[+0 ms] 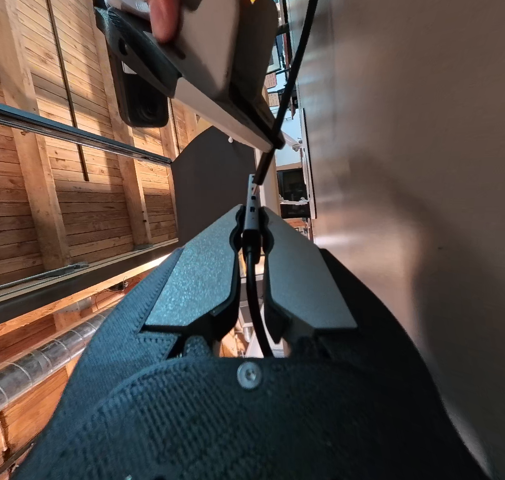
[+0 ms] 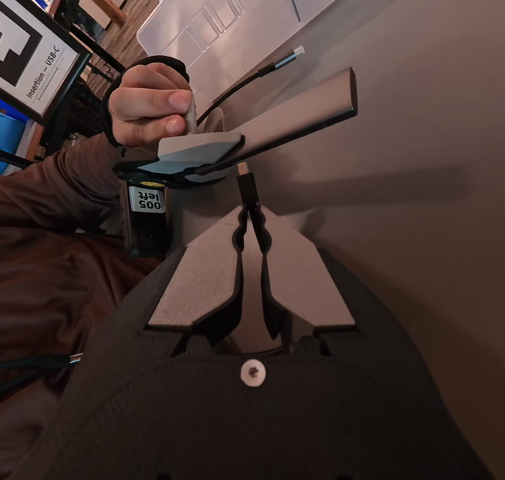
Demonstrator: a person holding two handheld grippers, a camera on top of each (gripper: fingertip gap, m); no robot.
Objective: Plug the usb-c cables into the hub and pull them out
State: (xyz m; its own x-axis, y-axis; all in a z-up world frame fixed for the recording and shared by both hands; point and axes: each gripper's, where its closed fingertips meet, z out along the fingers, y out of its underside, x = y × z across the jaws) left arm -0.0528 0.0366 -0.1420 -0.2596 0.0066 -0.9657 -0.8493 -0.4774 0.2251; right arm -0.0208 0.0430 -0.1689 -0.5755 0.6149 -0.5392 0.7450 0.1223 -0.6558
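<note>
- Left gripper (image 1: 250, 215), low centre of its view, clamps its grainy grey fingers on the slim metal hub (image 1: 252, 207), which pokes up edge-on.
- Right gripper (image 2: 251, 212) pinches a black cable (image 2: 257, 230) just behind its boxy plug (image 2: 248, 186); the bare metal tip sits just beside the hub (image 2: 300, 117), not inserted.
- Farther, upper centre: a second plug (image 2: 287, 58) lies on the smooth grey table (image 2: 410, 221) before a clear plastic bin (image 2: 218, 21).

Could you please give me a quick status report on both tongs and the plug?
Left tongs shut on hub. Right tongs shut on black cable, plug bare, just short of hub edge, not in. Nothing between them.
</note>
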